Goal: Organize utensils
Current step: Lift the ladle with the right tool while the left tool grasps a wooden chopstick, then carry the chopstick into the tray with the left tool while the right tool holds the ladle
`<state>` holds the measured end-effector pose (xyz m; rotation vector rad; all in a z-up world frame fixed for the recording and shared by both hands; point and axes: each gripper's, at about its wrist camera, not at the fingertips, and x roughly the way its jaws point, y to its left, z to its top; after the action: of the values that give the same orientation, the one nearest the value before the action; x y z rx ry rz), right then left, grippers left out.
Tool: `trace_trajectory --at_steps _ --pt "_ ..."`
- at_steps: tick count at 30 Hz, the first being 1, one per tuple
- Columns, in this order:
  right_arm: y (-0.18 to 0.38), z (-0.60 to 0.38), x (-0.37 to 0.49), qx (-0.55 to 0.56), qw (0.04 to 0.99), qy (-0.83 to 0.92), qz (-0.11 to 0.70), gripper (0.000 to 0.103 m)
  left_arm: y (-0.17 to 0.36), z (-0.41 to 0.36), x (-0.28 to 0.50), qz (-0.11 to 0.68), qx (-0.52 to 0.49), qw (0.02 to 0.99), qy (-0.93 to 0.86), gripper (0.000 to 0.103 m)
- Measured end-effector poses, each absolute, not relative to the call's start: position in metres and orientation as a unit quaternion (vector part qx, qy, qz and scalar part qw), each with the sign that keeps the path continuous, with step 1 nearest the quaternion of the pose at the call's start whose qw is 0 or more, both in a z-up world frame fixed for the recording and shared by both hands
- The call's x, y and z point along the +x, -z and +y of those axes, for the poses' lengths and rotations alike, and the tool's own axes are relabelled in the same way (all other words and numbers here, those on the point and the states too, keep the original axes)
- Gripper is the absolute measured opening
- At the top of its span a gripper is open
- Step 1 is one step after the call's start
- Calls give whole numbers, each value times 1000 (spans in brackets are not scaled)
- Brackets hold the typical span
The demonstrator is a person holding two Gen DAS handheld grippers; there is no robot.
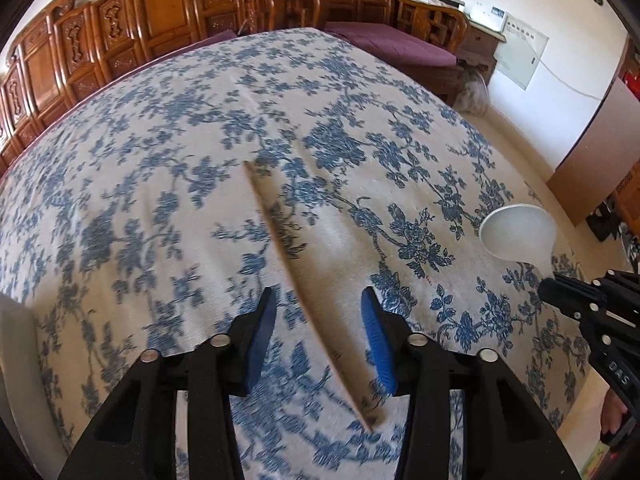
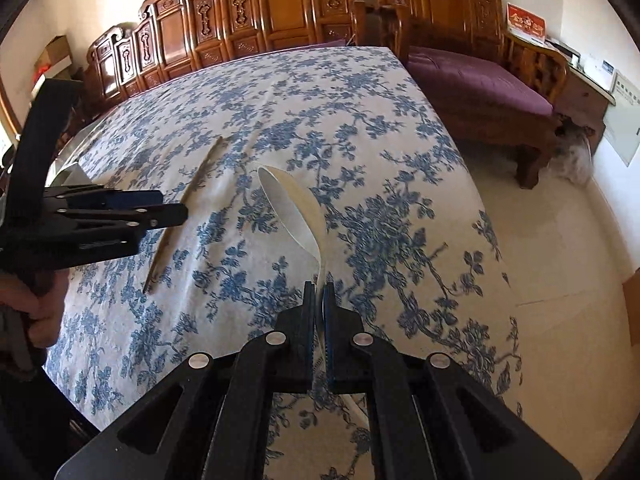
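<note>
A thin wooden chopstick (image 1: pixel 298 280) lies on the blue-flowered tablecloth (image 1: pixel 140 184), running away from me between the fingers of my left gripper (image 1: pixel 318 316), which is open above it. The chopstick also shows in the right wrist view (image 2: pixel 188 196). My right gripper (image 2: pixel 319 292) is shut on the handle of a white spoon (image 2: pixel 288 204) and holds it above the cloth, bowl pointing away. The spoon's bowl (image 1: pixel 518 232) and the right gripper (image 1: pixel 576 300) show at the right of the left wrist view. The left gripper (image 2: pixel 172 212) shows at the left of the right wrist view.
A carved wooden screen (image 2: pixel 256 12) stands behind the table. A wooden bench with a purple cushion (image 2: pixel 476 76) stands at the far right. A shiny metal container (image 2: pixel 68 176) sits at the table's left edge. The pale floor (image 2: pixel 560 248) lies beyond the table's right edge.
</note>
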<state>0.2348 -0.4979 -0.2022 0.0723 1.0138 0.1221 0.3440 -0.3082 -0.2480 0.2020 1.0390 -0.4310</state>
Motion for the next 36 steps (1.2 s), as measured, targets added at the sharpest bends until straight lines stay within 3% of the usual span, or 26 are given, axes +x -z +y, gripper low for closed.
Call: trace_trajectory --at_steps 2,11,19,36 --pt "204 -500 234 36 872 -56 486 5 252 -311 346 493 96 841 200 28" --pt "205 -493 233 38 871 -62 486 5 255 -308 348 487 111 846 189 6" --pt "198 -481 229 26 870 -69 487 5 249 -295 337 494 106 840 196 4" --pt "128 -422 227 -50 885 -93 454 5 179 -226 299 441 79 874 190 4"
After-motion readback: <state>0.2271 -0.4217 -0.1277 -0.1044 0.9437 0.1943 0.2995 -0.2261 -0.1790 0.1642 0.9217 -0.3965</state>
